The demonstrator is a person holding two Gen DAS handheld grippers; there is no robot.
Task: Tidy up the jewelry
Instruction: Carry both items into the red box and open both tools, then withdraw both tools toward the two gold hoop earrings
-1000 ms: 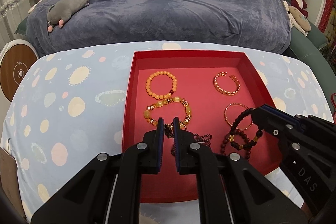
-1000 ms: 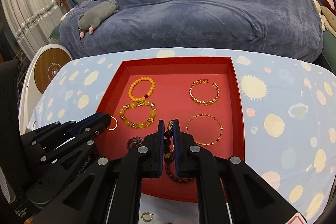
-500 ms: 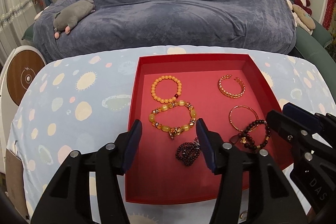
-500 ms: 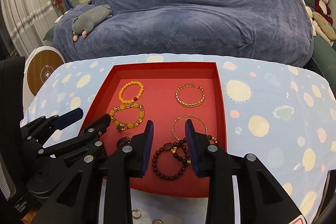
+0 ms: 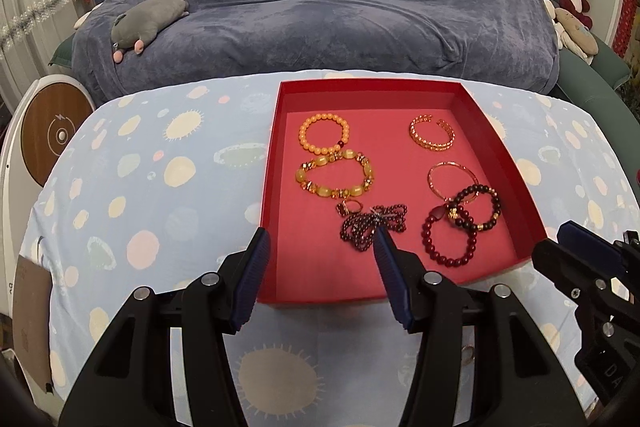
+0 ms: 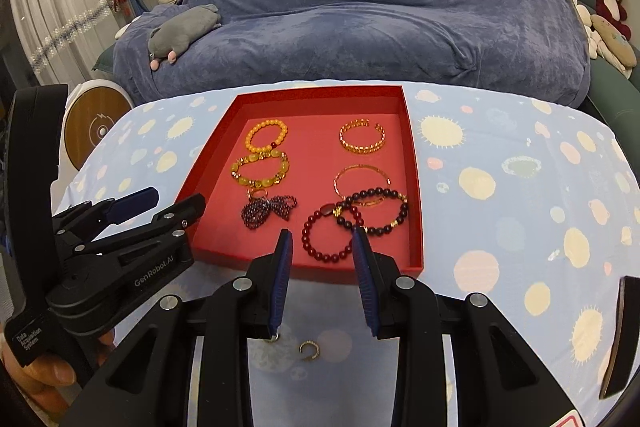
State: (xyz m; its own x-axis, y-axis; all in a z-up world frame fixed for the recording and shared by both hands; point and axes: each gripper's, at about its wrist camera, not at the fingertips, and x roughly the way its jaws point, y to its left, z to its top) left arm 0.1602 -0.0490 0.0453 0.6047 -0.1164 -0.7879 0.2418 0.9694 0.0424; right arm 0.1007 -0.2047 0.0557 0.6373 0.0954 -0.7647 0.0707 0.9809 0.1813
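Nearest the lens, left outside on the spotted tablecloth (image 6: 500,227): a small gold open ring (image 6: 309,350), with a second tiny piece (image 6: 276,338) half hidden behind a finger and impossible to identify. Above the near wall of the red tray (image 5: 320,291), held clear and empty: the left gripper (image 5: 320,233), parted fairly wide, and the right gripper (image 6: 321,231), parted more narrowly, neither touching anything, probably poised for the loose pieces. Just beyond, inside the tray, laid overlapping: a dark red bead bracelet (image 6: 320,255) and a darker beaded bracelet with gold spacers (image 6: 394,223), that one also crossing a thin gold bangle (image 6: 360,167). To their left, bunched up rather than spread: purple beads (image 6: 266,211), with a small ring-like charm (image 6: 258,193) too tangled to make out. Farther back, set apparently in two columns: a yellow stone bracelet (image 6: 260,183), an orange bead bracelet (image 6: 256,148) and a gold cuff (image 6: 360,149). Behind, draped in blue: a sofa (image 6: 360,7). Cut off at the right edge: a dark object (image 6: 624,335), unidentifiable.
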